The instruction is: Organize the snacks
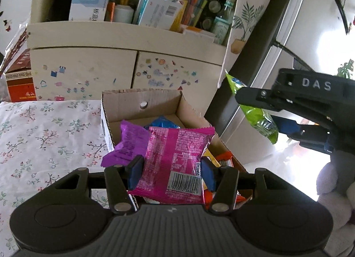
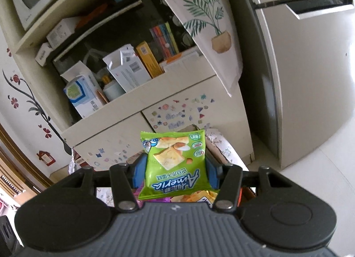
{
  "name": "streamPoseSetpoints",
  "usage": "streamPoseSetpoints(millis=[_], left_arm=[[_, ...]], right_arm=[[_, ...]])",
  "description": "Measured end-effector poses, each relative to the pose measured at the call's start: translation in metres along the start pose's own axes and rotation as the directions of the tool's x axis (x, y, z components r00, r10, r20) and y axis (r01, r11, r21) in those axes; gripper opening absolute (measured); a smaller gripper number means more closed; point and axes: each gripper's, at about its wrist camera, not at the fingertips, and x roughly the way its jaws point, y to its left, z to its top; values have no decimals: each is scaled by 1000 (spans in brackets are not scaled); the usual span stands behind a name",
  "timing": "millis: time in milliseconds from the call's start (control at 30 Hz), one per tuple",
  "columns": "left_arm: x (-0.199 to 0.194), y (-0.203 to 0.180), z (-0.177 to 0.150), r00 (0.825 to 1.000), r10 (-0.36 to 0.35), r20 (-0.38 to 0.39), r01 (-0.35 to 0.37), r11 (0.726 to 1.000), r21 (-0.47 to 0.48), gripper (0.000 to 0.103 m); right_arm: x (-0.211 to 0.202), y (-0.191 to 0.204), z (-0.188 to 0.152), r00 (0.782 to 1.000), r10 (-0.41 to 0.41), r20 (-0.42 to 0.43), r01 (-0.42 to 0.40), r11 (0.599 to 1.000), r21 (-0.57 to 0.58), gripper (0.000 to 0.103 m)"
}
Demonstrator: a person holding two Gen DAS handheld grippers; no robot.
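Observation:
My left gripper (image 1: 172, 171) is shut on a pink snack packet (image 1: 177, 157) with a barcode, held over an open cardboard box (image 1: 142, 101). In the box lie a purple packet (image 1: 128, 144), a blue packet (image 1: 163, 122) and orange wrappers (image 1: 224, 159). My right gripper (image 2: 175, 168) is shut on a green snack packet (image 2: 176, 161), upside down in its own view. In the left wrist view that right gripper (image 1: 255, 104) reaches in from the right with the green packet (image 1: 259, 115) to the right of the box and above it.
The box stands on a floral cloth (image 1: 44, 135). Behind it is a cream cabinet (image 1: 88, 68) with stickers and a shelf crowded with cartons and bottles. A red carton (image 1: 18, 81) sits at the left. A white fridge (image 2: 299, 79) stands to the right.

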Motion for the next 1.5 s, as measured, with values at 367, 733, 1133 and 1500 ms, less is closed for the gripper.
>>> streamPoseSetpoints(millis=[367, 733, 1133, 1500], left_arm=[[6, -7, 3, 998, 60, 3, -60, 997, 56, 93], [-4, -10, 3, 993, 114, -24, -111, 988, 109, 99], [-34, -2, 0, 989, 149, -23, -146, 982, 119, 101], [-52, 9, -12, 976, 213, -52, -205, 971, 119, 103]], right_arm=[[21, -4, 1, 999, -32, -40, 33, 999, 21, 69], [14, -3, 2, 996, -85, -28, 85, 996, 11, 79], [-17, 8, -10, 976, -215, 26, 216, 971, -101, 86], [-35, 12, -35, 939, -345, -10, 340, 931, -133, 91]])
